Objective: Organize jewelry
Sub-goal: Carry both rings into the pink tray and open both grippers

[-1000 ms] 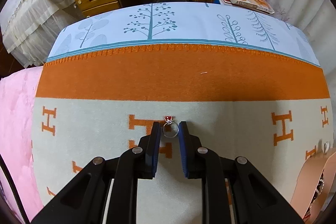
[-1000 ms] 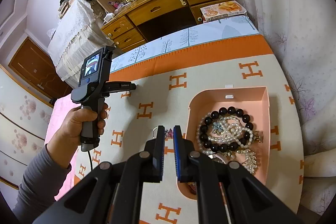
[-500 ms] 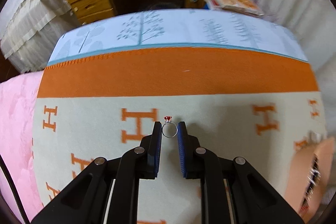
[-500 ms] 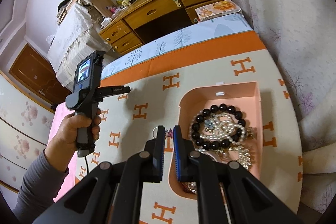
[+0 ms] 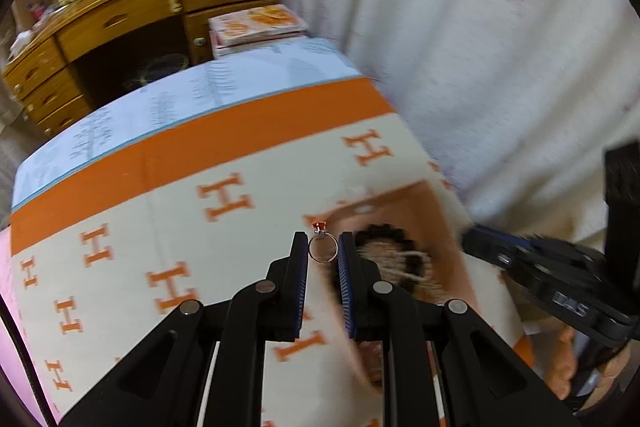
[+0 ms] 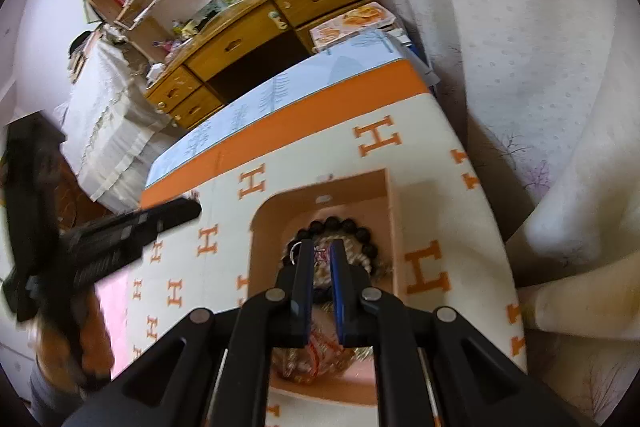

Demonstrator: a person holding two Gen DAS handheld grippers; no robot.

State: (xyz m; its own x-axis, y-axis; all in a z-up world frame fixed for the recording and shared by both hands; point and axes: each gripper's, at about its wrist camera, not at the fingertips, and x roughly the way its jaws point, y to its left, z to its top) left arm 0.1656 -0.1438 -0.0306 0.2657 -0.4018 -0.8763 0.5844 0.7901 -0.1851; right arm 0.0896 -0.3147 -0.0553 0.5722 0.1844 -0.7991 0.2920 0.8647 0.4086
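The left tool (image 5: 323, 251) pinches a thin silver ring with a red stone (image 5: 322, 249) upright by its band; just ahead-right lies the peach open jewelry box (image 5: 424, 203), likely its destination.

The right tool (image 6: 320, 254), over that box, grips a small purple-stoned trinket (image 6: 320, 254).

ring (image 5: 323, 251) looks like shiny silvery metal, glossy red stone at 12 o'clock; gripper fingers (image 5: 299, 287) matt black plastic; blanket (image 5: 120, 227) soft fuzzy cloth; desk (image 6: 256, 35) glossy varnished wood; beads (image 6: 348, 225) glossy black
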